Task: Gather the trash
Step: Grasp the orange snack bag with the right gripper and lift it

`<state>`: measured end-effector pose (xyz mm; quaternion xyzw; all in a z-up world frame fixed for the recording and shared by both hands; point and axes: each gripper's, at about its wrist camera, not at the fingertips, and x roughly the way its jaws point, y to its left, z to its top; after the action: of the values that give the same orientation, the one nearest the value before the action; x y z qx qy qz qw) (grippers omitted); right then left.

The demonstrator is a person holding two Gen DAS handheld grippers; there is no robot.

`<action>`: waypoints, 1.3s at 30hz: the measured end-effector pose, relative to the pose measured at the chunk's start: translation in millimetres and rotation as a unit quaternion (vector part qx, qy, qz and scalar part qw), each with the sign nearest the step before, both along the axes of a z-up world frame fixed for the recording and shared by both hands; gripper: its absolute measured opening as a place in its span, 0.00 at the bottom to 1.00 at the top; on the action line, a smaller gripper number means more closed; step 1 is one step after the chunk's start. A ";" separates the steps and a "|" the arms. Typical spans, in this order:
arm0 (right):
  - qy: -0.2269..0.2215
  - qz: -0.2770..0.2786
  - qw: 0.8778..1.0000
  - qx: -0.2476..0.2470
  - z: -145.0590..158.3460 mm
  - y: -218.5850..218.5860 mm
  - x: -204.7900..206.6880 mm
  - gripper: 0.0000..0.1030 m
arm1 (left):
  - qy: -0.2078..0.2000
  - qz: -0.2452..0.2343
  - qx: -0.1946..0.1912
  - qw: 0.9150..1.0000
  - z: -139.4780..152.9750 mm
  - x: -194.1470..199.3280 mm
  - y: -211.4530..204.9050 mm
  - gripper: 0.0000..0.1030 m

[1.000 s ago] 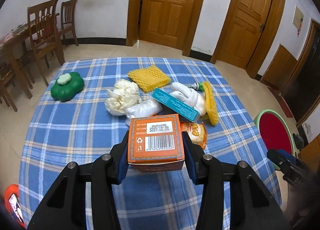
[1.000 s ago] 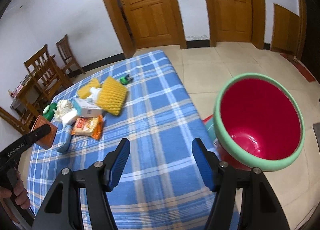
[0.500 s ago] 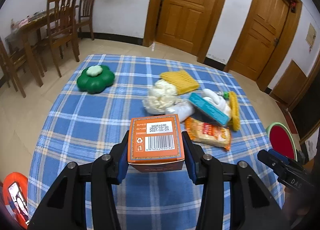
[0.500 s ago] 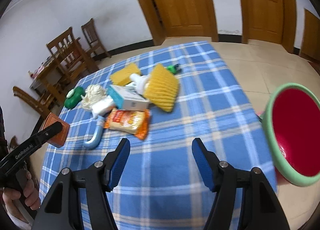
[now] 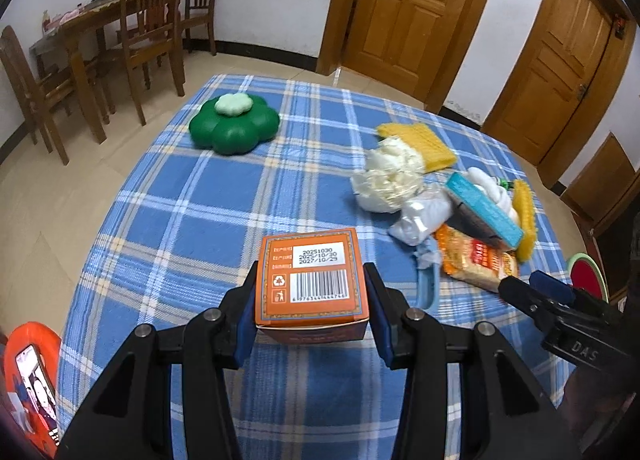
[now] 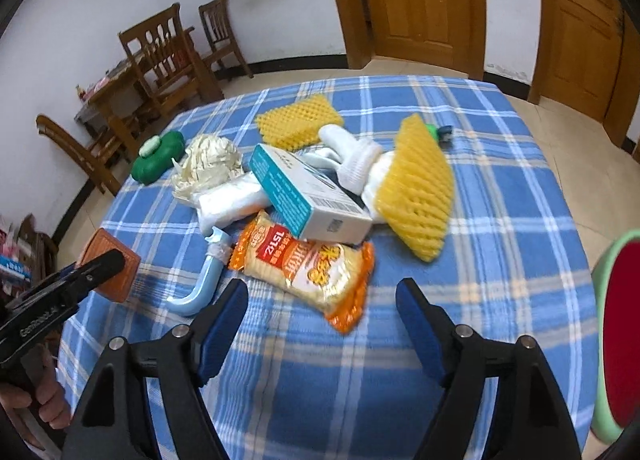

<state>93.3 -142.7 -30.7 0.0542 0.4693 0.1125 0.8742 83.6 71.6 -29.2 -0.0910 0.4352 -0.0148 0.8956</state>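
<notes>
across the blue-and-white plaid tablecloth [image 6: 500,195] the rubbish lies in one loose heap, and off the table's right edge stands the red bin with a pale green rim [image 6: 600,288], only partly in view. largest in the heap are the yellow foam fruit net [image 6: 420,195] and the white and teal cardboard box [image 6: 304,199], with the orange crinkly snack packet [image 6: 308,264] nearest the right gripper [image 6: 320,318], whose fingers are spread wide with nothing between them. the left gripper [image 5: 311,298] pinches the small orange cardboard box with a barcode label [image 5: 310,280] between its pads, held near the table's front edge, well apart from the bin. the step in hand looks like carrying this box to the bin; the next move would call for swinging it rightward over the rim before letting go, while the right one seems lined up on the snack packet.
</notes>
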 end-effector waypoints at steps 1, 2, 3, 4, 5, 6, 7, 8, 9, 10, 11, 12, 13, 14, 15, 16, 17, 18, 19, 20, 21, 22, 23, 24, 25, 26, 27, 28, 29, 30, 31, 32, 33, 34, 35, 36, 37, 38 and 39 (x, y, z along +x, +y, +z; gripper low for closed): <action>0.000 0.003 1.000 -0.005 -2.0 1.9 3.1 0.76 | 0.001 0.001 0.000 1.000 -0.8 0.5 1.0 0.47; 0.001 0.006 1.000 -0.009 -3.7 3.8 5.9 0.76 | 0.002 0.003 0.001 1.000 -1.7 1.3 2.4 0.47; 0.000 0.008 1.000 -0.012 -5.0 5.9 8.0 0.76 | 0.003 0.005 0.001 1.000 -2.6 2.0 3.6 0.47; 0.000 0.010 1.000 -0.015 -6.0 7.4 10.3 0.76 | 0.003 0.006 0.001 1.000 -3.1 2.5 4.7 0.47; 0.000 0.013 1.000 -0.018 -7.1 9.3 12.7 0.76 | 0.004 0.007 0.000 1.000 -3.6 3.1 5.7 0.47; 0.000 0.016 1.000 -0.019 -8.5 10.4 13.8 0.76 | 0.005 0.008 0.000 1.000 -4.2 4.1 6.7 0.47; 0.001 0.018 1.000 -0.020 -10.2 12.3 15.9 0.76 | 0.006 0.008 -0.001 1.000 -5.0 4.5 7.2 0.47; 0.003 0.020 1.000 -0.021 -11.6 14.6 18.2 0.76 | 0.007 0.008 -0.001 1.000 -5.9 5.0 7.7 0.47; 0.004 0.021 1.000 -0.022 -13.3 16.2 19.6 0.75 | 0.008 0.008 -0.001 1.000 -6.5 5.4 8.2 0.47; -0.001 0.022 0.999 -0.027 -13.3 16.8 19.5 0.74 | 0.009 0.008 -0.002 1.000 -7.3 5.9 8.4 0.47; -0.002 0.024 0.999 -0.030 -13.7 17.9 18.7 0.72 | 0.009 0.008 -0.002 1.000 -7.9 6.4 8.6 0.47; -0.004 0.023 0.999 -0.034 -13.8 19.2 17.3 0.71 | 0.010 0.007 -0.003 1.000 -8.5 6.8 8.3 0.47; -0.006 0.024 0.999 -0.035 -14.1 20.0 16.0 0.70 | 0.011 0.007 -0.002 1.000 -9.1 7.1 8.0 0.47; -0.008 0.024 0.999 -0.035 -14.3 20.0 14.6 0.69 | 0.011 0.007 -0.003 1.000 -9.2 7.0 7.8 0.47; -0.008 0.023 0.999 -0.035 -14.3 19.6 13.7 0.68 | 0.011 0.006 -0.003 1.000 -9.5 7.2 7.5 0.47; -0.008 0.023 0.999 -0.033 -14.3 19.3 12.2 0.68 | 0.012 0.006 -0.003 1.000 -9.7 7.2 7.1 0.47; -0.008 0.022 0.999 -0.032 -14.3 19.1 11.0 0.67 | 0.012 0.006 -0.003 1.000 -9.6 7.1 6.4 0.47; -0.009 0.022 0.999 -0.031 -14.5 19.0 9.4 0.67 | 0.012 0.005 -0.003 1.000 -9.7 6.9 6.1 0.47; -0.009 0.023 0.999 -0.030 -14.4 18.8 7.8 0.67 | 0.012 0.005 -0.003 1.000 -9.8 7.1 5.9 0.47; -0.009 0.022 0.999 -0.029 -14.6 18.5 5.6 0.66 | 0.012 0.005 -0.003 1.000 -10.1 7.0 5.6 0.47; -0.009 0.022 0.999 -0.028 -14.5 17.8 4.1 0.66 | 0.013 0.004 -0.003 1.000 -10.3 7.0 5.4 0.47; -0.008 0.022 0.999 -0.025 -14.4 17.1 1.7 0.66 | 0.012 0.004 -0.003 1.000 -10.4 6.8 5.1 0.47; -0.008 0.022 0.999 -0.024 -14.0 17.0 0.8 0.66 | 0.012 0.004 -0.003 1.000 -10.3 6.9 5.1 0.47; -0.007 0.021 1.000 -0.022 -13.9 16.0 -1.9 0.66 | 0.012 0.004 -0.003 1.000 -10.2 6.9 5.0 0.47; -0.006 0.020 1.000 -0.019 -14.3 14.7 -4.0 0.66 | 0.012 0.003 -0.003 1.000 -10.1 6.5 4.6 0.47; -0.005 0.019 1.000 -0.014 -14.0 12.8 -7.4 0.66 | 0.011 0.002 -0.003 1.000 -9.8 6.0 4.0 0.47; -0.003 0.018 1.000 -0.011 -14.0 11.0 -10.7 0.66 | 0.010 0.001 -0.003 1.000 -9.4 5.4 3.5 0.47; -0.001 0.016 1.000 -0.007 -13.6 8.5 -14.0 0.66 | 0.009 0.000 -0.002 1.000 -9.1 4.8 2.9 0.47; 0.001 0.013 1.000 -0.003 -13.4 6.2 -17.6 0.66 | 0.009 -0.001 -0.002 1.000 -8.7 4.3 2.1 0.47; 0.003 0.010 1.000 0.002 -13.0 2.6 -21.6 0.66 | 0.008 -0.001 -0.002 1.000 -8.4 4.0 1.4 0.47; 0.004 0.006 1.000 0.004 -12.6 0.5 -25.2 0.66 | 0.008 -0.003 -0.002 1.000 -8.2 3.6 0.6 0.47; 0.005 0.001 1.000 0.005 -11.9 -3.2 -29.5 0.66 | 0.007 -0.004 -0.001 1.000 -7.9 3.2 -0.6 0.47; 0.004 -0.003 1.000 0.005 -11.4 -6.3 -32.1 0.66 | 0.007 -0.005 -0.001 1.000 -7.2 2.7 -1.3 0.47; 0.003 -0.011 1.000 0.007 -10.2 -11.7 -36.3 0.66 | 0.006 -0.007 -0.001 1.000 -6.7 2.2 -2.4 0.47; 0.002 -0.015 1.000 0.008 -9.4 -14.8 -39.1 0.66 | 0.005 -0.008 -0.001 1.000 -5.9 1.6 -3.6 0.47; 0.001 -0.021 1.000 0.009 -8.2 -19.2 -42.3 0.66 | 0.004 -0.011 -0.001 1.000 -5.1 1.1 -5.0 0.47; -0.001 -0.029 1.000 0.009 -6.8 -24.0 -45.5 0.66 | 0.004 -0.012 -0.001 1.000 -4.3 0.6 -6.1 0.47; -0.004 -0.038 0.999 0.008 -5.1 -29.2 -48.9 0.66 | 0.002 -0.013 -0.001 1.000 -3.4 0.0 -7.3 0.47; -0.007 -0.044 0.999 0.007 -3.6 -32.6 -51.2 0.66 | 0.001 -0.014 -0.001 1.000 -2.6 -0.5 -8.7 0.47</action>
<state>42.1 -175.3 -34.3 0.0805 0.4594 0.0776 0.8812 83.1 62.9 -31.8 -0.0854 0.4377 -0.0277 0.8946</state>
